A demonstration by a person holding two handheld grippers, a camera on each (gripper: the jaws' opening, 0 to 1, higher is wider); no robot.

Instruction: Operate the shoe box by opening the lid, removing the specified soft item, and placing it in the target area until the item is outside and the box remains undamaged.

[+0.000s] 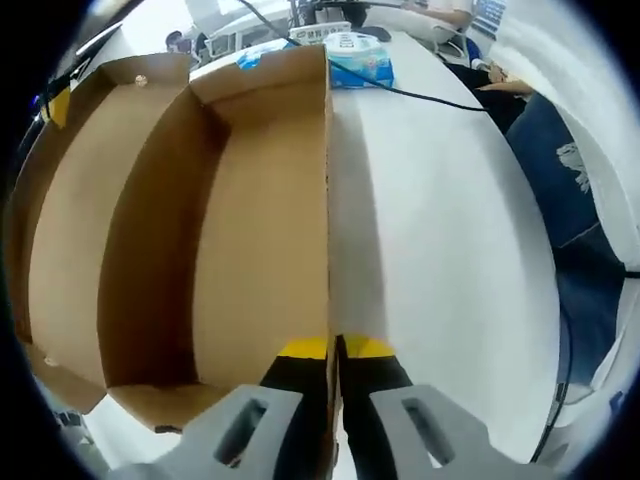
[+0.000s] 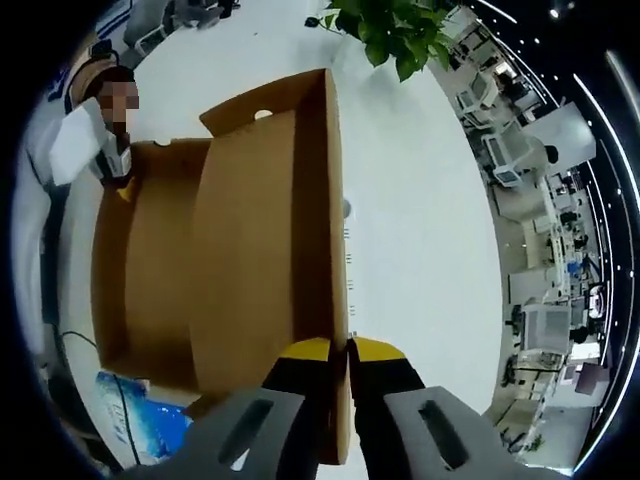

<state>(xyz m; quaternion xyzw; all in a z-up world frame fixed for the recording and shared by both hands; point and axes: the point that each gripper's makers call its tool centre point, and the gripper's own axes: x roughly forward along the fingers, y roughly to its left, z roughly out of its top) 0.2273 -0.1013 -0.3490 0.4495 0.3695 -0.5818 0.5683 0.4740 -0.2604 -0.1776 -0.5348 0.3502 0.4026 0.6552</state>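
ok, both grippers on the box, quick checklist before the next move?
1. Left gripper pinching a box wall edge: ok, jaws closed on the cardboard.
2. Right gripper pinching the wall at its end: ok.
3. Lid off or open: ok, interior exposed.
4. Soft item located: cannot tell, the visible interior looks bare.
5. Box undamaged: ok, no tears or creases seen.
6. Cable on the table clear of the box: ok, it lies beyond the far end.
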